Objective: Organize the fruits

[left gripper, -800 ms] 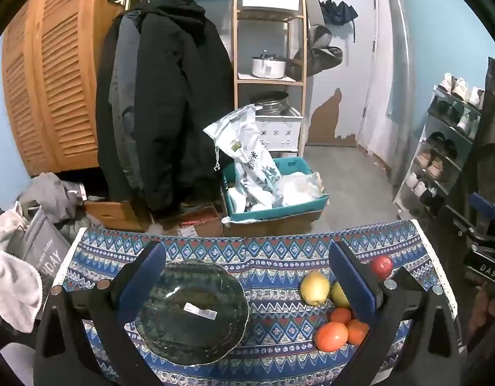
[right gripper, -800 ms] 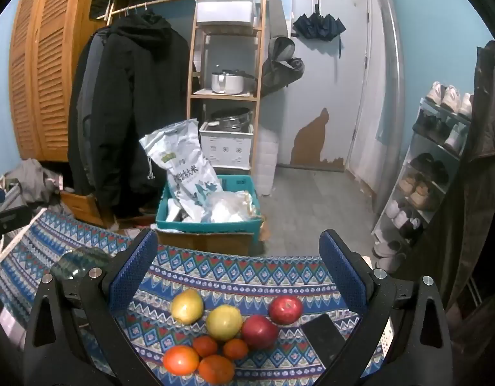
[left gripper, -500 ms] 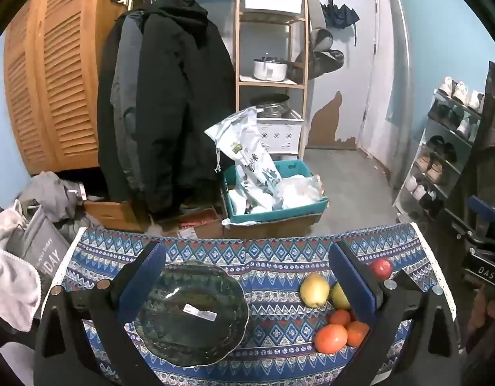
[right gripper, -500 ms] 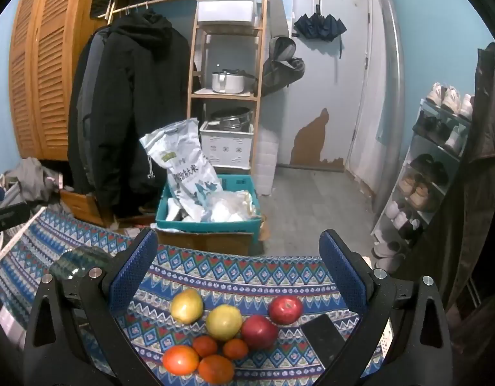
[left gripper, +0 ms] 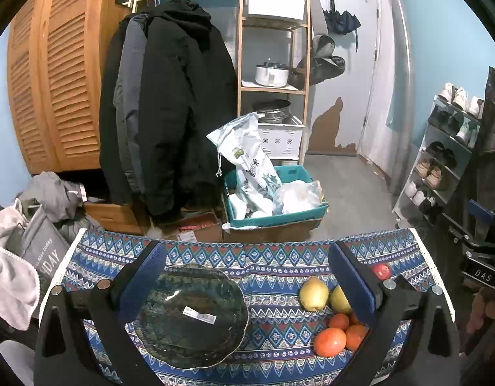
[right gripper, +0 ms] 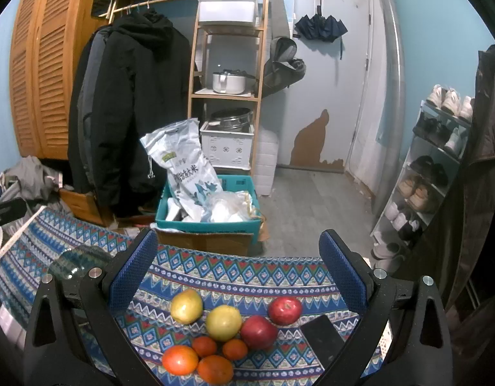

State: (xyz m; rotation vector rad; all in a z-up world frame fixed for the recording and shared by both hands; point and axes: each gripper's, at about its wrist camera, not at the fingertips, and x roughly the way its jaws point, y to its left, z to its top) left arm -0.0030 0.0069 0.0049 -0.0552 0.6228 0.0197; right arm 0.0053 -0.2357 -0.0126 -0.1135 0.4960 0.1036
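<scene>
Nothing has moved: both jaws gape empty over two yellow fruits (right gripper: 186,306), two red apples (right gripper: 284,310), four oranges (right gripper: 180,359), one bowl (left gripper: 189,315).

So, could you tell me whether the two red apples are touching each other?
Apart. The right wrist view shows a strip of patterned cloth between the far apple and the near apple, which instead rests against a yellow fruit.

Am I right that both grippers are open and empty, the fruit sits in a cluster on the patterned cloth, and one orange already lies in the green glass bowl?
Not quite. The left wrist view shows the green glass bowl holds only a white sticker, no orange. The rest stands: both grippers are open and empty, and the fruit clusters on the patterned cloth.
</scene>
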